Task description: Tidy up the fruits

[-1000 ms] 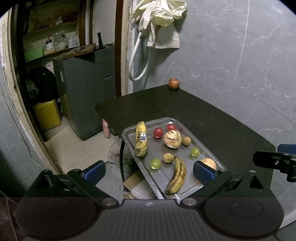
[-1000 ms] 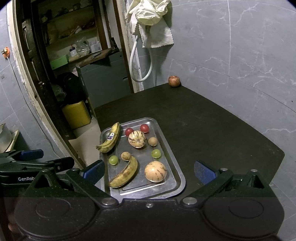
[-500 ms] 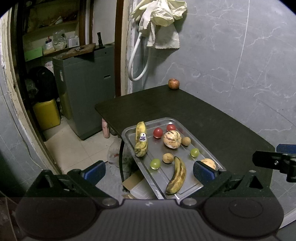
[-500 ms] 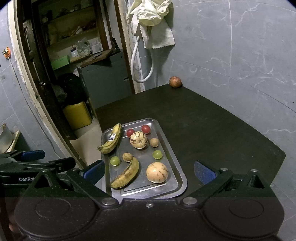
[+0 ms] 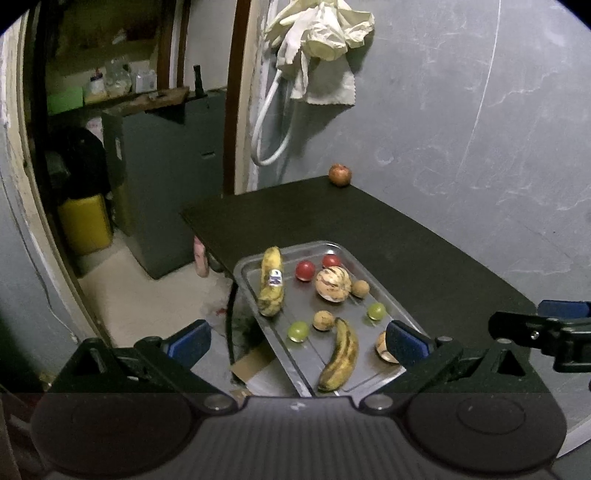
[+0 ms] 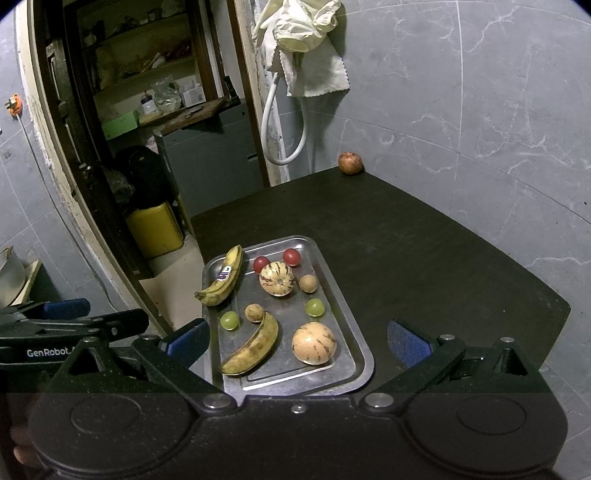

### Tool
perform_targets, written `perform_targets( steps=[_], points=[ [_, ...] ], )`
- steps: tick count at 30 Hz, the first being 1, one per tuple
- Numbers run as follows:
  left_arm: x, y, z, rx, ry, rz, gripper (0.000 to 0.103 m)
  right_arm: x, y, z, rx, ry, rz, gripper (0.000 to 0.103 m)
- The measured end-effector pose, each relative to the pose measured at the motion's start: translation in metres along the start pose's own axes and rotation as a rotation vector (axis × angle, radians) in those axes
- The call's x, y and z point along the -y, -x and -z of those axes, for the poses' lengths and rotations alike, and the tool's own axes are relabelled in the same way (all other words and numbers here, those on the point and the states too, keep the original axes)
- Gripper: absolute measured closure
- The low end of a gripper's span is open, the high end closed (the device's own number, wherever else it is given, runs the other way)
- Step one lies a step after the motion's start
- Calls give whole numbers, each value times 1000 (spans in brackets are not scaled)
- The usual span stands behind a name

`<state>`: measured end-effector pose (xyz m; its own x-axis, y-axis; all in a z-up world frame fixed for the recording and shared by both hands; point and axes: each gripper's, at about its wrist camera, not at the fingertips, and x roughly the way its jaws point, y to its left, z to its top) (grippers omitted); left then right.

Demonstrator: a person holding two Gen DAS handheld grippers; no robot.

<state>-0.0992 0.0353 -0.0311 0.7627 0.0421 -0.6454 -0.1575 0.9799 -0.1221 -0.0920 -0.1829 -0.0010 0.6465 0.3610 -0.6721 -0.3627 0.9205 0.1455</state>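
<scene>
We hold both tongs spread and empty, left tongs (image 5: 297,338) and right tongs (image 6: 295,338), above the steel tray (image 6: 360,354) of fruit on the dark worktop (image 6: 424,258); a pomegranate (image 6: 350,163) sits at its far corner.

A pale cloth (image 6: 317,74) and rubber gloves (image 6: 295,26) hung on the grey marbled wall above a looped white hose (image 6: 280,122). Past the doorway stood a grey cabinet (image 6: 214,162), a yellow jerrycan (image 6: 155,229) and cluttered shelves (image 6: 147,85).
</scene>
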Motion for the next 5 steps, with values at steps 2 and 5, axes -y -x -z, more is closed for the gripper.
perform_targets(
  steps=[2, 5],
  points=[
    [0, -1, 0, -1, -3, -11, 0, -1, 0, 0, 1, -2, 0, 1],
    [0, -2, 0, -8, -17, -27, 0, -1, 1, 0, 1, -1, 0, 1]
  ],
)
